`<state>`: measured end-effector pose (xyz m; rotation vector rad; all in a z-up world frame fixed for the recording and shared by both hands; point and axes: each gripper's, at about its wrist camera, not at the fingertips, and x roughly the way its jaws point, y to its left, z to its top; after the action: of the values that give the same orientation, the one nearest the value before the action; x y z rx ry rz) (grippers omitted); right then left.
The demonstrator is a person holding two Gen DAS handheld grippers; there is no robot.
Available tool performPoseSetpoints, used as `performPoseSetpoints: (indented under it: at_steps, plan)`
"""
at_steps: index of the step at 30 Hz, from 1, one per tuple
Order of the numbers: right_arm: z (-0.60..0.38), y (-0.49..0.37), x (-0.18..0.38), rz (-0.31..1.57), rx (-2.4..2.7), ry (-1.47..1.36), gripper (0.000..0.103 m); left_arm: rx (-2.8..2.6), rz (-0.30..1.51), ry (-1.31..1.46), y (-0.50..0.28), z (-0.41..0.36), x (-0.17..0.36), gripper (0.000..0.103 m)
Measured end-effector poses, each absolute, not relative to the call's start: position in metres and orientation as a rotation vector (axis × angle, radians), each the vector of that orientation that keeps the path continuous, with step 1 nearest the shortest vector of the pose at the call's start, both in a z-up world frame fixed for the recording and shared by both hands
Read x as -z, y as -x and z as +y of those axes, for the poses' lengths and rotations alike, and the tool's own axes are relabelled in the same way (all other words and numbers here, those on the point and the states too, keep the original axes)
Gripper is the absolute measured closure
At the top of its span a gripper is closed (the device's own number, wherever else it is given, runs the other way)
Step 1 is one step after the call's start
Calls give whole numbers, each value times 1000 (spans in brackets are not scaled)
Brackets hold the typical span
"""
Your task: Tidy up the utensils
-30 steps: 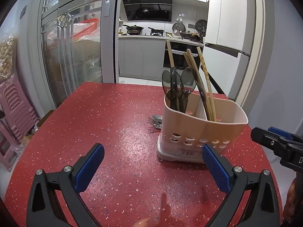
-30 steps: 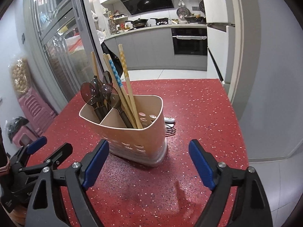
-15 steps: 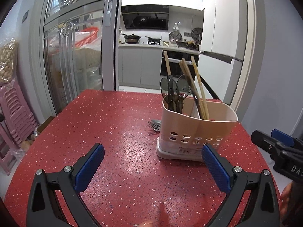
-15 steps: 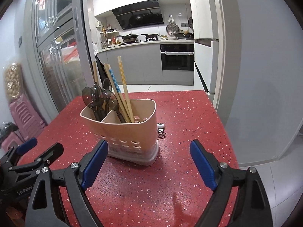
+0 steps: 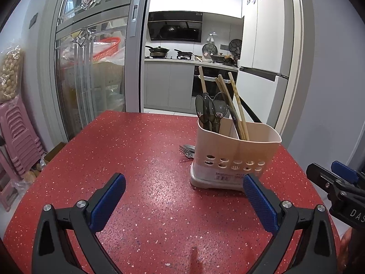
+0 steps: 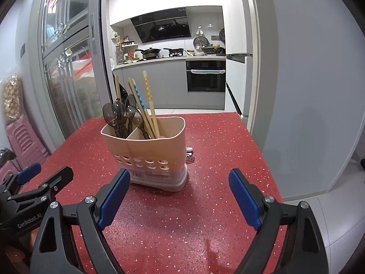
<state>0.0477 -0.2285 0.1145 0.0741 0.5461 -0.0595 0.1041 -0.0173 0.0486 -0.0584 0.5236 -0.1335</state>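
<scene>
Red speckled stone covers the table (image 5: 141,159), which stands before a sliding glass door (image 5: 91,73) and an open kitchen with grey cabinets, a black oven (image 6: 206,76) and pans on the hob. On the table stands a beige utensil holder (image 5: 237,153), upright, with a row of holes near its base and a wall that splits it into two compartments. Dark see-through spoons (image 5: 208,111) stand bowl-up in the left compartment as the left wrist view shows it, with one wooden stick among them; several chopsticks (image 6: 146,105), two of them patterned with dots, lean in the other. Forks (image 5: 187,150) lie flat on the table just behind the holder, mostly hidden by it. The left gripper (image 5: 182,196) hovers low over the table in front of the holder, its blue-padded jaws spread wide and holding nothing. The right gripper (image 6: 180,196) hangs just in front of the holder too, jaws equally spread and empty, with its left pad (image 6: 114,196) near the holder's base. Each gripper shows at the edge of the other's view. Pink plastic stools (image 5: 18,141) are stacked on the floor to the left.
</scene>
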Motion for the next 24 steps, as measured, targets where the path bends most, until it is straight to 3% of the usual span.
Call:
performPoseSetpoints:
  at_steps: [24]
  plan:
    - [-220,-39,-117,514,60,-71,13,121,499,11,-91,-20,-53,0]
